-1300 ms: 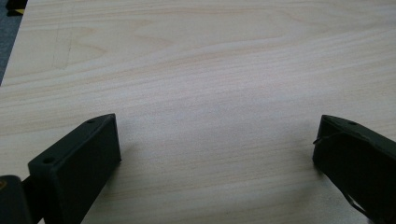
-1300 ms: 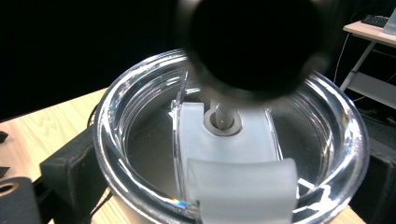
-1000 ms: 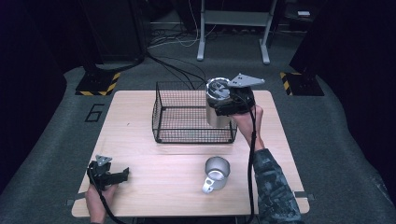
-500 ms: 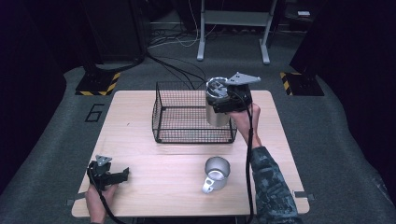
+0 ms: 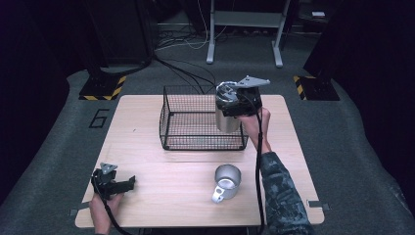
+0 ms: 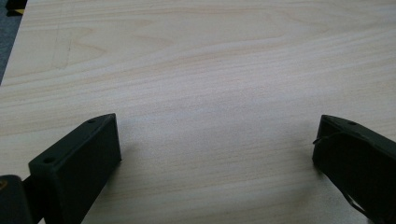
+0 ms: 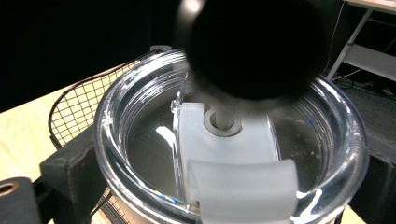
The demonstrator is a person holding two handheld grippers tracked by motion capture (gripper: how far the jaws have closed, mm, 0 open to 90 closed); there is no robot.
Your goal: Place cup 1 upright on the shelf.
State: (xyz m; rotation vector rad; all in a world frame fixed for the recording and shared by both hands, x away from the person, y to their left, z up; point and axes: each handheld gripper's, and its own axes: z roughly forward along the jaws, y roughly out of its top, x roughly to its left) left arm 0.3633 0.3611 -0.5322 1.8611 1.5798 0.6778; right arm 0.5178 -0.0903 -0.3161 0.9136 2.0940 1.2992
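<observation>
Two grippers work at a pale wooden table [image 5: 161, 122] seen from above. The right gripper [image 5: 234, 100], held in a person's right hand [image 5: 257, 125], is raised at the far right part of the table, at the right end of a black wire basket [image 5: 200, 120]. Its jaws are clamped on a steel tumbler [image 5: 228, 117] with a clear lid [image 7: 233, 149], holding it upright above the basket's right end, near the basket's right wall; whether the tumbler's base touches the basket floor cannot be told. In the right gripper view, the black jaws press against the lid's rim on both sides, and the lid shows a frosted white slider [image 7: 229, 158] across its middle (a dark blurred round shape hangs in front at the top of that view). The basket mesh and a strip of table appear behind the tumbler at the left.

The left gripper [image 5: 115, 183] rests low at the near left corner of the table, held in the left hand [image 5: 103, 208]. Its jaws are spread wide with nothing between them, and the left gripper view shows bare wood grain between the two black jaws.

A steel mug [image 5: 227, 181] with a handle lies near the table's near edge, right of centre, well apart from both grippers and from the basket.
</observation>
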